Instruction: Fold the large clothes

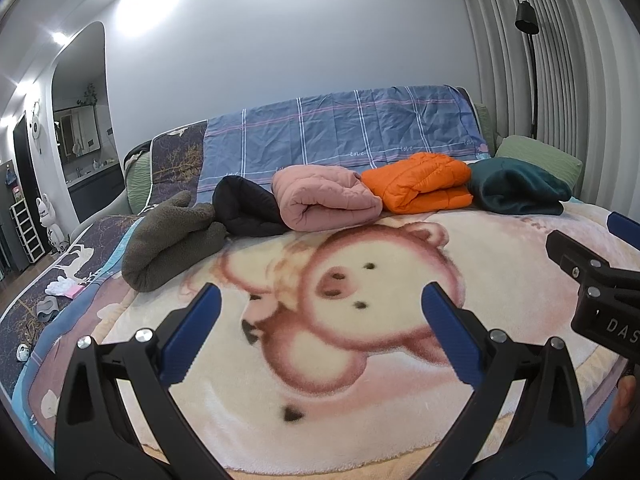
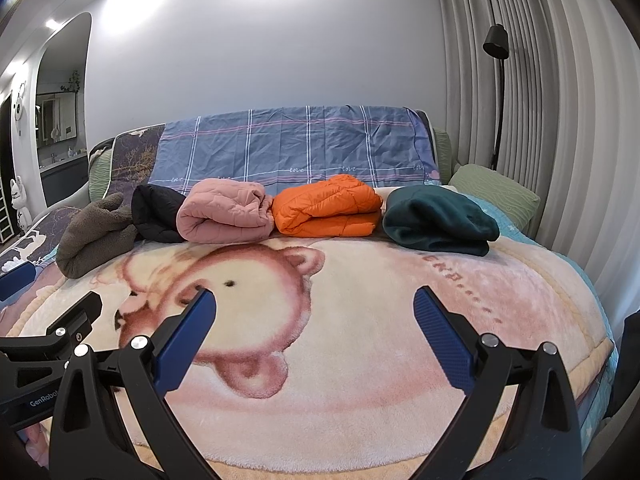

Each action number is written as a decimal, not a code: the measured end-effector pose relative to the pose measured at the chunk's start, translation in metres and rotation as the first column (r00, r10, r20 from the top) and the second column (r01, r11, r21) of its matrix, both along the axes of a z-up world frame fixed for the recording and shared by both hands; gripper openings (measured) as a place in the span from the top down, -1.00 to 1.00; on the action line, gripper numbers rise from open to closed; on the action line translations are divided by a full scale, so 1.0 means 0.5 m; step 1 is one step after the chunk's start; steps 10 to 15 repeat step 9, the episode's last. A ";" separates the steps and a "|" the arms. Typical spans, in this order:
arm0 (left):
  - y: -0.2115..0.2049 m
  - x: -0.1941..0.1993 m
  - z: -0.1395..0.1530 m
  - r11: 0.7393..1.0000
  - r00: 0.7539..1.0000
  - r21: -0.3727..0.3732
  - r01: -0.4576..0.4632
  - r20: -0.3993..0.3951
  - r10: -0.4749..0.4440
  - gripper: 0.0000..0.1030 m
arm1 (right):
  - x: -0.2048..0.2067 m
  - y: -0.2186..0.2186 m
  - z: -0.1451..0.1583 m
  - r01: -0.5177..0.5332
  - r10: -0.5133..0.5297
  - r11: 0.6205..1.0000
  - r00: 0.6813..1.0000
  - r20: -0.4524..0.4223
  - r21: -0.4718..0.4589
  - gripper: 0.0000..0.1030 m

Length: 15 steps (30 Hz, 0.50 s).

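pig-print blanket (image 1: 360,420) covers bed | plaid sheet (image 1: 340,128) over headboard | black floor lamp (image 2: 498,92) by curtain (image 2: 560,120)

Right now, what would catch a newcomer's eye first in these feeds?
The bright orange jacket, folded in the row of bundles at the far end of the bed, between the pink bundle and the dark green one. Then the big pig picture on the blanket, under the open left gripper and right gripper.

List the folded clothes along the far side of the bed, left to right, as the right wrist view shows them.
grey fleece → black garment → pink quilted jacket → orange puffer jacket → dark green fleece. All five are bundled; both grippers, left and right, hang open above the blanket.
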<state>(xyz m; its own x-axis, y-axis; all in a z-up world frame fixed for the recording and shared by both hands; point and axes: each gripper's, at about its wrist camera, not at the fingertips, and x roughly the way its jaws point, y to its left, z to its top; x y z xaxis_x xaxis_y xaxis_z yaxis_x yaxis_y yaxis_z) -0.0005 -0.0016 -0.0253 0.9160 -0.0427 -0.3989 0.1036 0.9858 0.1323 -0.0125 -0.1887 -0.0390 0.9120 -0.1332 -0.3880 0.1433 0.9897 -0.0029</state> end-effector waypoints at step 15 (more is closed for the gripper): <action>0.000 0.000 -0.005 1.000 1.000 0.000 0.003 -0.008 -0.003 -0.96 | -0.002 0.001 -0.003 -0.001 0.001 1.000 1.000 -0.002 -0.004 -0.93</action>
